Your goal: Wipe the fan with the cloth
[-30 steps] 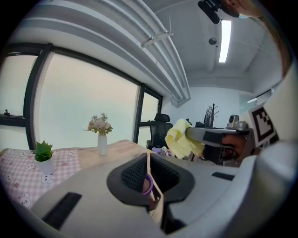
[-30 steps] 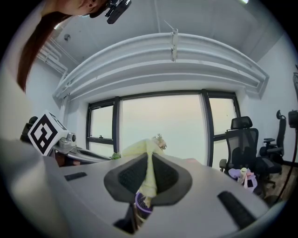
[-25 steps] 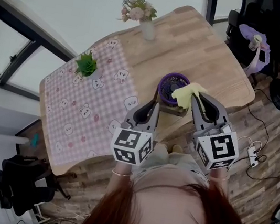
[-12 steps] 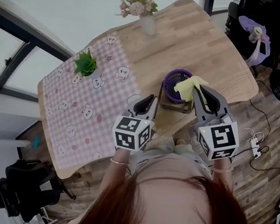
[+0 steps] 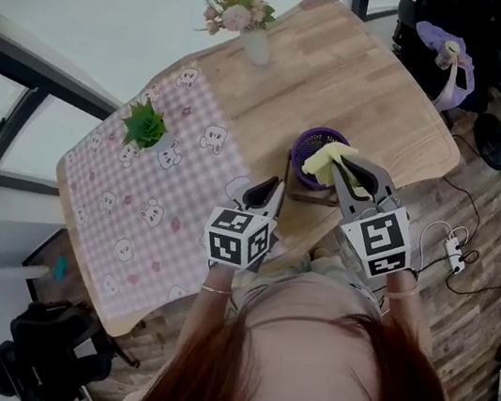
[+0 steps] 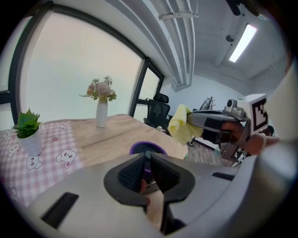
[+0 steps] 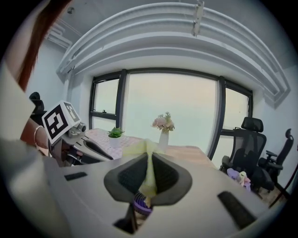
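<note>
The right tool pinches the yellow cloth tight. The cloth is right over the purple fan, which stands on the bench. The left tool is closed with nothing in it, just beside the fan.

Purple fan near table edge, crumpled yellow cloth close above it
</note>
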{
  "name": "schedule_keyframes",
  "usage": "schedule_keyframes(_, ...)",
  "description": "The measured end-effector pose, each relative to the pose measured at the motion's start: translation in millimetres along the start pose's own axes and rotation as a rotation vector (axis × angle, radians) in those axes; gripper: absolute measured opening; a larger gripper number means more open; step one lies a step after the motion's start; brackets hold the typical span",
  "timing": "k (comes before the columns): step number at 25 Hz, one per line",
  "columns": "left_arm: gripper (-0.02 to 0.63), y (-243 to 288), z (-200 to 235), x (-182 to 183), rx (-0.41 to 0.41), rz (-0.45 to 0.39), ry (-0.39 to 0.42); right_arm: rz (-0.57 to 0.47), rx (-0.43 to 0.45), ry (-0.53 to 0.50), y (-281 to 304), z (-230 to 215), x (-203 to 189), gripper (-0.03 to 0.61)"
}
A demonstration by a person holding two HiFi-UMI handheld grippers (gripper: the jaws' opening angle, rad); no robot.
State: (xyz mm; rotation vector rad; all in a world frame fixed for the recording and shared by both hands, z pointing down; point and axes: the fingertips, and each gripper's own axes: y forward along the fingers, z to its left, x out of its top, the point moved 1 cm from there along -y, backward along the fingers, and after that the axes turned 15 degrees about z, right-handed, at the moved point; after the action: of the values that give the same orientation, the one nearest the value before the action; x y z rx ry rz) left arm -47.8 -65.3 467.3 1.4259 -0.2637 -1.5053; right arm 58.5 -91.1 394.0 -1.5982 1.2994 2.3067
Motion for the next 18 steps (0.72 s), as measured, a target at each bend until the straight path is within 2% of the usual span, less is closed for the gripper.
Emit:
schedule_keyframes(7, 0.025, 13.2, 20.2, -12.6, -0.019, 0.046, -0.030, 0.077, 0.012, -0.060, 27.8, 4.7, -10.8, 0.025)
schedule_keyframes(11, 0.071, 22.4, 28.2, -21.7, -0.048, 0.081, -0.050, 0.110, 0.020, -0.090, 42.7, 7.6, -13.3, 0.025)
schedule_keyframes(18, 0.085, 43.3, 43.1, -35.2, -0.074, 0.143, -0.099, 0.164, 0.052, -0.146, 69.0, 18.8, -18.5, 0.025)
